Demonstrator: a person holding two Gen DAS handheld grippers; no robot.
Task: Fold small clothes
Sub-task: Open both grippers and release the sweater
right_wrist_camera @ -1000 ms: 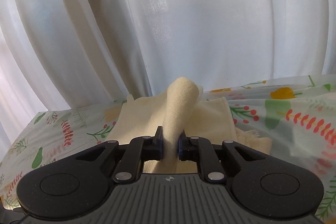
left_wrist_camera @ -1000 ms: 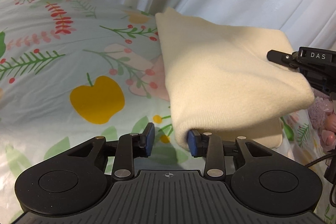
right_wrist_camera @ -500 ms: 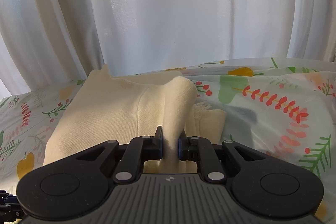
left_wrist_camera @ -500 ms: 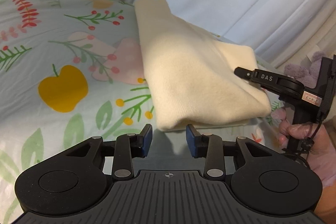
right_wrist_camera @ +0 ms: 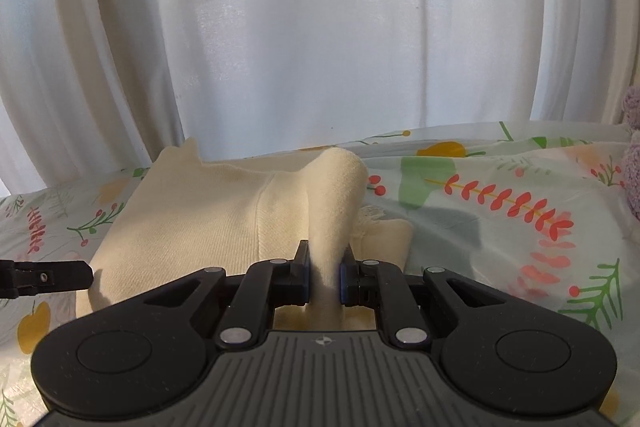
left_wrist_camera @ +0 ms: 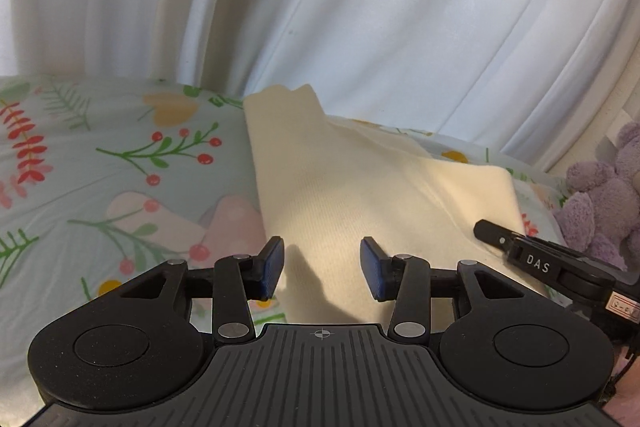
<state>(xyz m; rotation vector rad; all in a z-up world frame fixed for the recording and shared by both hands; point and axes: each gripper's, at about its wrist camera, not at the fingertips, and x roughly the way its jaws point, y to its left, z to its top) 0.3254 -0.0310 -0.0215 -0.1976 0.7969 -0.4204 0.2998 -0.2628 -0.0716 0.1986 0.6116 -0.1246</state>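
Observation:
A cream knit garment (left_wrist_camera: 360,195) lies folded on the floral bedsheet (left_wrist_camera: 100,179). My left gripper (left_wrist_camera: 322,269) is open and empty, hovering just over the garment's near edge. My right gripper (right_wrist_camera: 324,267) is shut on a raised fold of the same garment (right_wrist_camera: 192,215), pinching it up at the garment's right side. The right gripper's finger (left_wrist_camera: 520,251) shows at the right in the left wrist view. The left gripper's finger (right_wrist_camera: 48,277) shows at the left edge of the right wrist view.
White curtains (right_wrist_camera: 320,27) hang right behind the bed. A purple plush toy (left_wrist_camera: 600,195) sits at the right edge of the bed, beside the garment. The floral sheet (right_wrist_camera: 500,211) stretches out to the right of the garment.
My left gripper has let go of the garment's near corner, opened wider and lifted over the cloth. My right gripper has stayed shut on its fold and lowered it toward the bed.

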